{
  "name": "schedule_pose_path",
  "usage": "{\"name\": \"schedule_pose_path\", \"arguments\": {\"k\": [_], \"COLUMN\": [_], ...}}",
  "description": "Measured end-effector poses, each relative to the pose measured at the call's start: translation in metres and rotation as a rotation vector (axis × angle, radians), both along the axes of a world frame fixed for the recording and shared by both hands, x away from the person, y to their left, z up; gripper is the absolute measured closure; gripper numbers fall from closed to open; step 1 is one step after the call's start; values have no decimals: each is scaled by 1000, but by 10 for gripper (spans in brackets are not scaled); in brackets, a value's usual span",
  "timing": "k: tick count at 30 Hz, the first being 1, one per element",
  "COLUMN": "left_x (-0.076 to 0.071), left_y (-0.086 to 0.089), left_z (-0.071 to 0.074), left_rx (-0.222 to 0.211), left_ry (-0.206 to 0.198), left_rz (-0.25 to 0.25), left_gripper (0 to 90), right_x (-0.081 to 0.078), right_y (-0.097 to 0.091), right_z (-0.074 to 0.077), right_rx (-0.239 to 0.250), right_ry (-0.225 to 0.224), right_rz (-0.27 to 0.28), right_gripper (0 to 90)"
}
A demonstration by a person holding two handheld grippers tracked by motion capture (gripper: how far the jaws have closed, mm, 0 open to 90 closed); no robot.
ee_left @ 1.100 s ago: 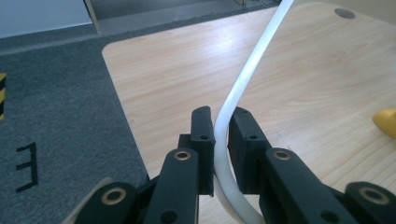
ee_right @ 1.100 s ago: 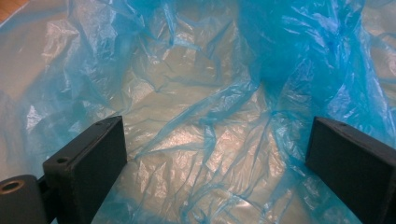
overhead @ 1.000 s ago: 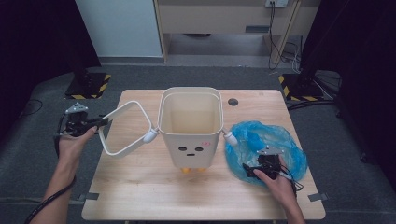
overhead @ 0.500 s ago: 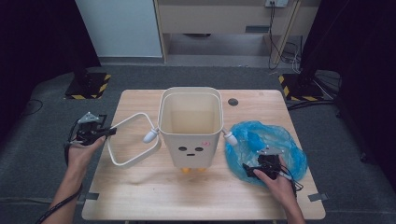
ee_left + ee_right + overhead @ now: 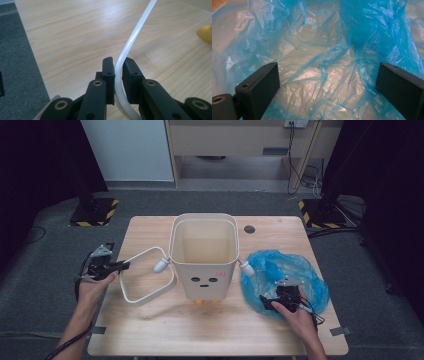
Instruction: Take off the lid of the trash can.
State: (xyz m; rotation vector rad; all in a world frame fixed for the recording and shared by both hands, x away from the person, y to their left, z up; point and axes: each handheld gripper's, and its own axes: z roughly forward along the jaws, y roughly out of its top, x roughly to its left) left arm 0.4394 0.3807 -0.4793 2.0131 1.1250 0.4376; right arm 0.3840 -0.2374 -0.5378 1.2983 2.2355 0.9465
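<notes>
Lowered since a second ago, the left hand-held gripper [image 5: 119, 266] now has the white frame [image 5: 145, 292] lying near flat on the tabletop [image 5: 150, 335], its jaws clamped on the rim. Beside it stands the cream bin [image 5: 204, 255]. Rightward, the right hand-held gripper [image 5: 267, 302] rests wide open over the blue bag [image 5: 310, 280], seemingly gripping nothing

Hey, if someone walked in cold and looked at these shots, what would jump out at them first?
Probably the cream bin with a small face on its front, standing mid-table. Next, the crumpled blue plastic bag spread to its right, where the right tongs rest open over it. Then the white ring lying left of the bin, its edge pinched in the shut left tongs.
</notes>
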Motion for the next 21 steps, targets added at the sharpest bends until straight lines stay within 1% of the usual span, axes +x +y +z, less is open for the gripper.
{"name": "schedule_pose_path", "arguments": {"k": [3,5,9,12,18,21], "left_x": [-1,-2,-3,-4,-5,-6], "left_y": [-3,-4,-6,-7,-7,-8], "left_z": [-5,-8,-12,-16,-22,-25], "left_rx": [-1,8,13,20,20,33], "left_ry": [6,12,17,25,34,39], "left_rz": [-6,-11,-18,-17,-13,-15], "left_gripper": [803,803,803,804,804,804], "right_x": [0,0,0,0,0,0], "right_y": [0,0,0,0,0,0], "right_z": [0,0,0,0,0,0], "right_rx": [0,0,0,0,0,0], "right_ry": [0,0,0,0,0,-1], "right_rz": [0,0,-1,-1,0,-1], "right_gripper": [52,52,52,52,52,52]}}
